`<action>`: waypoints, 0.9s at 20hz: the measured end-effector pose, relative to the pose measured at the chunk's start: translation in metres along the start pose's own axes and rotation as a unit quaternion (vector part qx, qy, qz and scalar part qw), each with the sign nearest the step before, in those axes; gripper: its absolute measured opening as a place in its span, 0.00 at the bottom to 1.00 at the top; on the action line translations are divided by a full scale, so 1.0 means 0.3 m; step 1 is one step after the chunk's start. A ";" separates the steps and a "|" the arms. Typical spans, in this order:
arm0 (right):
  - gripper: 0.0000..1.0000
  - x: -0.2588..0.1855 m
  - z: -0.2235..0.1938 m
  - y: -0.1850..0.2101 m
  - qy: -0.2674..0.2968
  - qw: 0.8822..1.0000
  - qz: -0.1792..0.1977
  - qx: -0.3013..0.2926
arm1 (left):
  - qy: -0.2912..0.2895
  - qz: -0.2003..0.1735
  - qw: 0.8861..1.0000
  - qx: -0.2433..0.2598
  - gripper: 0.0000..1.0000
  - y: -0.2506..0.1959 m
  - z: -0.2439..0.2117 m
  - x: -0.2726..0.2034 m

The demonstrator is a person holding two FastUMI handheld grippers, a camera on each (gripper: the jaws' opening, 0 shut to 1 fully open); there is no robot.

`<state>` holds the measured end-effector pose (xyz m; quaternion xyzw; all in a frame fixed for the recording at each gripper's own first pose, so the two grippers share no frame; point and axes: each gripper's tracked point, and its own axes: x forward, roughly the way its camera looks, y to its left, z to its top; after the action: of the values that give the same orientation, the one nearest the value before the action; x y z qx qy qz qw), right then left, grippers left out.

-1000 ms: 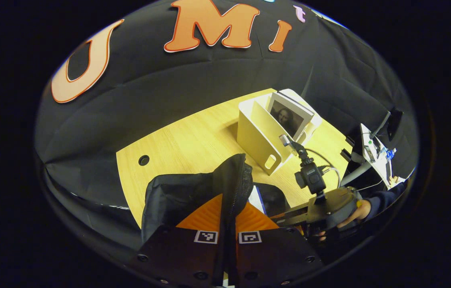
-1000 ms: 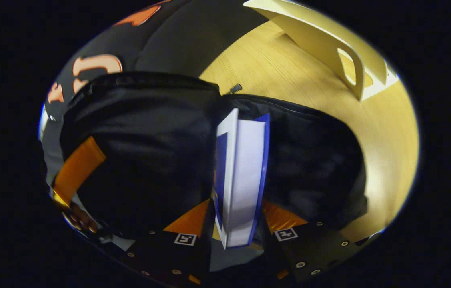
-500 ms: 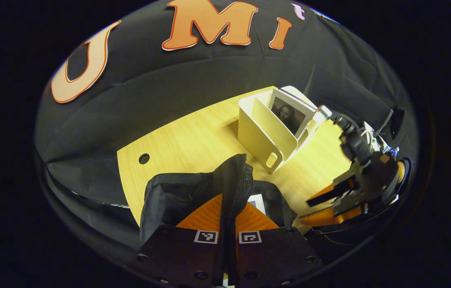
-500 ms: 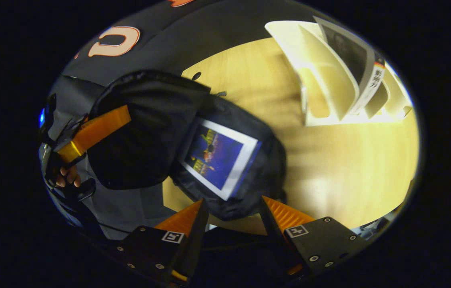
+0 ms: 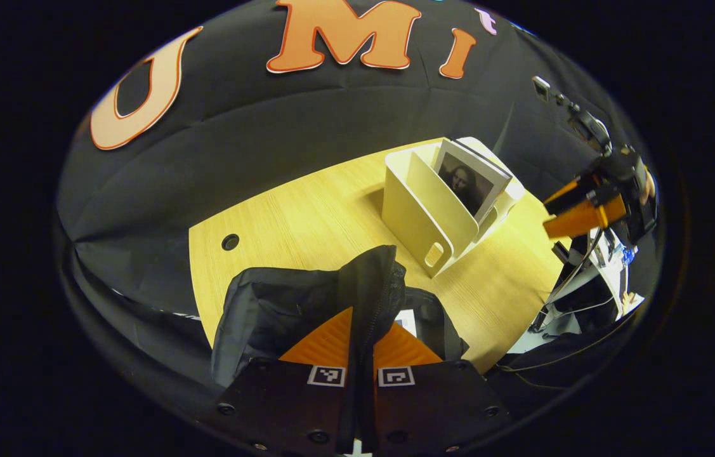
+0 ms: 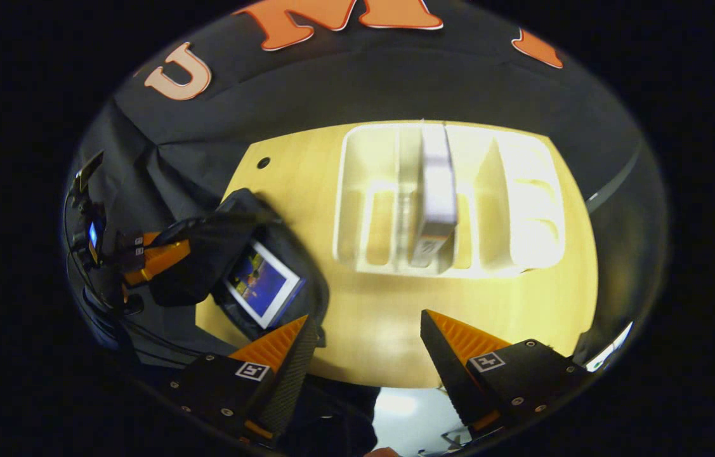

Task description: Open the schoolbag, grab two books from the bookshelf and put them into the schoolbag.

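Observation:
The black schoolbag (image 5: 287, 304) lies open on the wooden table (image 5: 306, 209). My left gripper (image 5: 362, 333) is shut on its raised zipper flap. A blue book (image 6: 262, 285) lies inside the schoolbag (image 6: 249, 219), where the left gripper (image 6: 154, 260) holds the flap up. My right gripper (image 6: 363, 324) is open and holds nothing, above the table's near edge and facing the cream bookshelf (image 6: 522, 209). One book (image 6: 436, 190) stands upright in a middle slot. In the left gripper view this book (image 5: 468, 184) shows a portrait cover in the bookshelf (image 5: 417, 216), with the right gripper (image 5: 579, 212) off to the right.
A round cable hole (image 5: 229, 242) sits in the table's far left corner. Beyond the table's right edge stands a stand with equipment and cables (image 5: 598, 273). Bare tabletop (image 6: 389, 317) lies between the bag and the shelf.
My right gripper let go of the blue book inside the bag, opened, then rose and swung toward the bookshelf. The left gripper kept its hold on the flap.

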<state>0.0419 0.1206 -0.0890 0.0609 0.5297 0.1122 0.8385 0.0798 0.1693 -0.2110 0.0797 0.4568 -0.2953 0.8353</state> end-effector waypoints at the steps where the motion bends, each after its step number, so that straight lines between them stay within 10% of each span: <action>1: 0.98 -0.008 0.037 -0.030 -0.002 1.000 -0.006 0.001 | 0.001 0.003 1.000 -0.004 0.05 -0.001 -0.002 0.002; 18: 0.93 0.329 0.363 -0.201 0.080 0.997 -0.014 -0.012 | 0.027 0.063 0.994 -0.082 0.05 -0.022 -0.034 0.026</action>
<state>0.1884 0.0890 -0.1418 0.0343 0.5946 0.1111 0.7955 0.0720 0.1646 -0.2223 0.0475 0.4961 -0.2013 0.8432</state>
